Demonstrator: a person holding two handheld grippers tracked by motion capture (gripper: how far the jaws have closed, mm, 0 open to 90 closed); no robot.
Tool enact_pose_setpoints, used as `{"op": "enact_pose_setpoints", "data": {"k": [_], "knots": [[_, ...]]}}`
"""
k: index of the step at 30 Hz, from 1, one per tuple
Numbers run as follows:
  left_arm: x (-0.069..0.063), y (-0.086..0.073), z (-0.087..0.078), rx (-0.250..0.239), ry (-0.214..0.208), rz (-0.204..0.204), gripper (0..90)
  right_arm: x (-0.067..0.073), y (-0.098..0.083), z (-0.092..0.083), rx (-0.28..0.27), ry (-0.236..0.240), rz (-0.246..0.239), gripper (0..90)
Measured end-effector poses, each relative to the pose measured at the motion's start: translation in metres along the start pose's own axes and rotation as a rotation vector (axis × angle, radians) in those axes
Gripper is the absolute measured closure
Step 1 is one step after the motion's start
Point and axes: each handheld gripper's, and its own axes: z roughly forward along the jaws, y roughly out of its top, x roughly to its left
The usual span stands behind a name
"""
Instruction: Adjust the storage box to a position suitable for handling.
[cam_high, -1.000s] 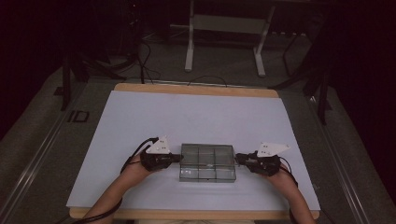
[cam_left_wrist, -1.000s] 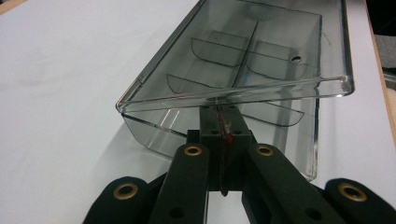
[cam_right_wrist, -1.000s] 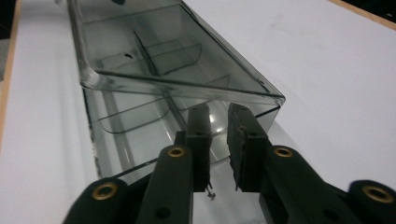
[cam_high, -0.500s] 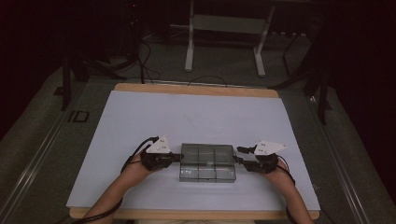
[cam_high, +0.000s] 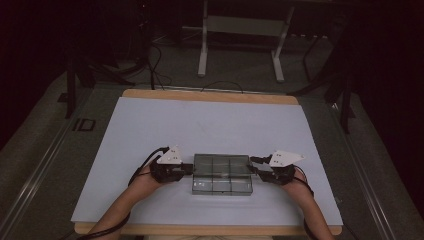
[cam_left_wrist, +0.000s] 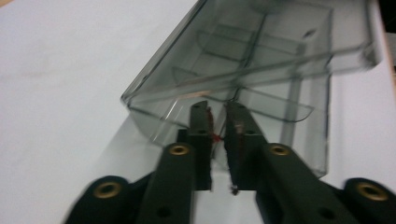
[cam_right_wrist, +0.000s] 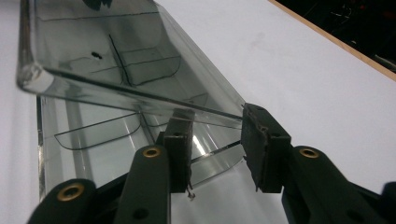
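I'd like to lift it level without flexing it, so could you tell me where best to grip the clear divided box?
Probably by the thin lip at each short end of the clear divided box, one hand-held gripper from each side. The left hand-held gripper already pinches that lip; the right hand-held gripper stands open around the opposite one. The long walls look too wide.

Dim room: white-topped, wood-edged table; grey floor; white stand legs behind; loose floor cables.

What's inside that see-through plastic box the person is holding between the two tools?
Through the clear box I see thin dividers splitting it into compartments, and nothing in those that show. In the gripper views, the near corners sit behind the black jaws, so those spots can't be checked.
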Motion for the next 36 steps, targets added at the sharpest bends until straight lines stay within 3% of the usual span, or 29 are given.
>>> {"op": "enact_pose_setpoints", "data": {"k": [7,14,21,26,36], "knots": [[0.004,0.0,-0.002,-0.016,0.063,-0.016,67.5,0.0,0.001,-0.001,0.002,-0.005,-0.007,64.9],[0.005,0.004,-0.002,-0.038,0.076,-0.007,64.4,0.0,0.002,-0.001,0.003,-0.002,-0.008,64.9],[0.001,0.007,0.002,-0.045,0.098,0.023,64.6,0.0,0.003,-0.001,-0.003,-0.005,-0.009,64.8],[0.005,0.01,0.003,-0.061,0.086,0.007,64.9,-0.001,0.004,-0.001,-0.009,-0.006,-0.011,64.9],[0.009,0.017,0.002,-0.08,0.122,0.019,70.9,-0.003,0.011,-0.001,-0.048,-0.052,-0.013,71.0]]}}
